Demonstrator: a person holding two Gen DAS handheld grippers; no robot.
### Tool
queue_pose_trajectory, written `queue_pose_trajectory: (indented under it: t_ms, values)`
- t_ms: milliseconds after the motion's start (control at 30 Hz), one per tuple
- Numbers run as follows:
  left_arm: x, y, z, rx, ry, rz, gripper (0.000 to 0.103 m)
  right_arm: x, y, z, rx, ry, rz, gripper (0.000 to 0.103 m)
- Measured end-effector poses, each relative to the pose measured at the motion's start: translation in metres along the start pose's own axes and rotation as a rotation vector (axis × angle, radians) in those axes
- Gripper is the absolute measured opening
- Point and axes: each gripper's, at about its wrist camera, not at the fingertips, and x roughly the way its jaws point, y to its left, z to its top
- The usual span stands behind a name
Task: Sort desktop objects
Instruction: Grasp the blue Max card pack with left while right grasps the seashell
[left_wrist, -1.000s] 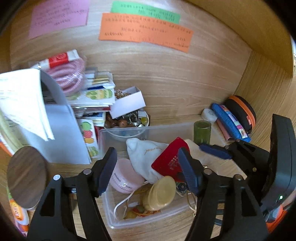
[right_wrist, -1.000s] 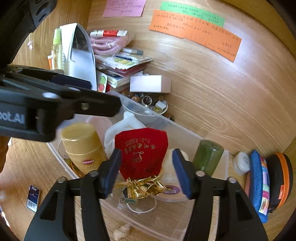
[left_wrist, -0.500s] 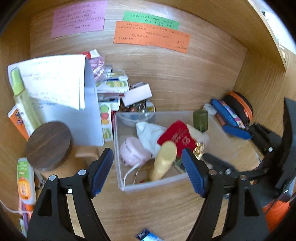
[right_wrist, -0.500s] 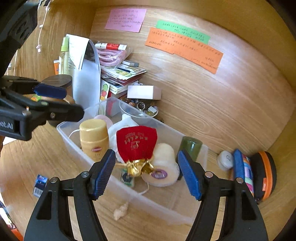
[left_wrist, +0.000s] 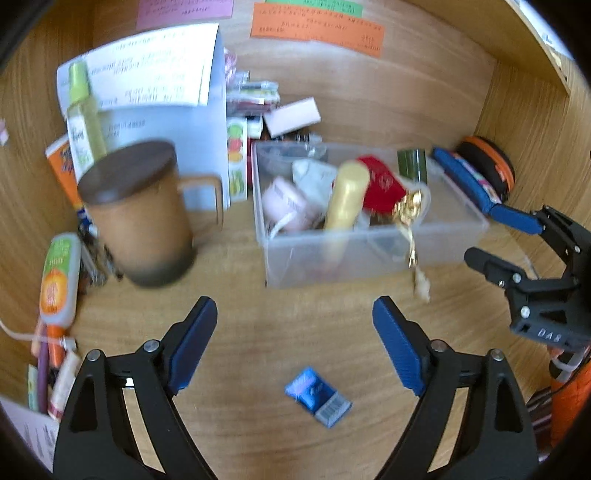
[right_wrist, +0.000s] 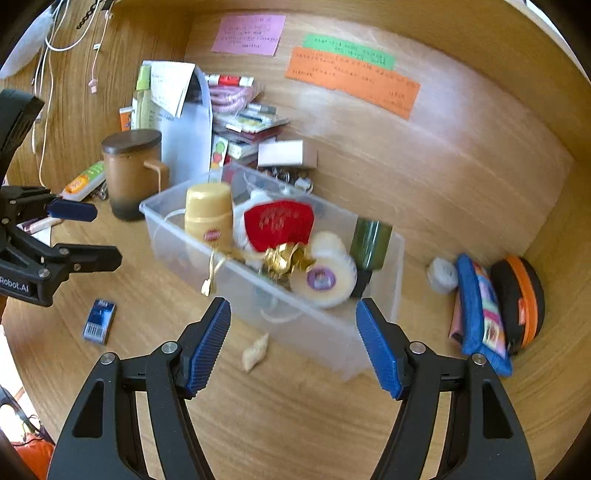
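Small blue packet (left_wrist: 317, 397) flat on tabletop (left_wrist: 258, 332), near side of clear bin (left_wrist: 369, 254). Just ahead of left gripper (left_wrist: 294, 341), long side slanted. Left gripper nearer. Both spread wide, empty; right gripper (right_wrist: 293, 341) faces bin.

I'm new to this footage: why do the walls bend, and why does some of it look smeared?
Both views are fisheye, so the wooden walls bow. Left wrist view: the brown mug and clear bin are motion-blurred. Right wrist view: milder blur on the bin, glare on the back wall.
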Motion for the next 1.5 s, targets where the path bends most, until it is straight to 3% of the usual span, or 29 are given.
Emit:
queue_pose_trajectory:
  t_ms: [467,900,1033,1200,1500]
  values:
    - [0.009,-0.006,-0.052,0.011,0.092,0.014,0.087,0.026,0.007,-0.042,0.032,0.147,0.079,0.067]
    - [0.016,-0.009,-0.065,0.068,0.114,0.001,0.087,0.064,0.015,-0.034,0.015,0.211,0.112,0.064]
    - [0.018,-0.015,-0.066,0.115,0.094,0.041,0.079,0.068,0.018,-0.033,0.005,0.216,0.122,0.050]
    - [0.018,-0.014,-0.065,0.117,0.091,0.031,0.075,0.071,0.017,-0.031,0.018,0.216,0.136,0.047]
    - [0.017,-0.022,-0.066,0.142,0.078,0.018,0.054,0.073,0.024,-0.028,0.012,0.211,0.183,0.021]
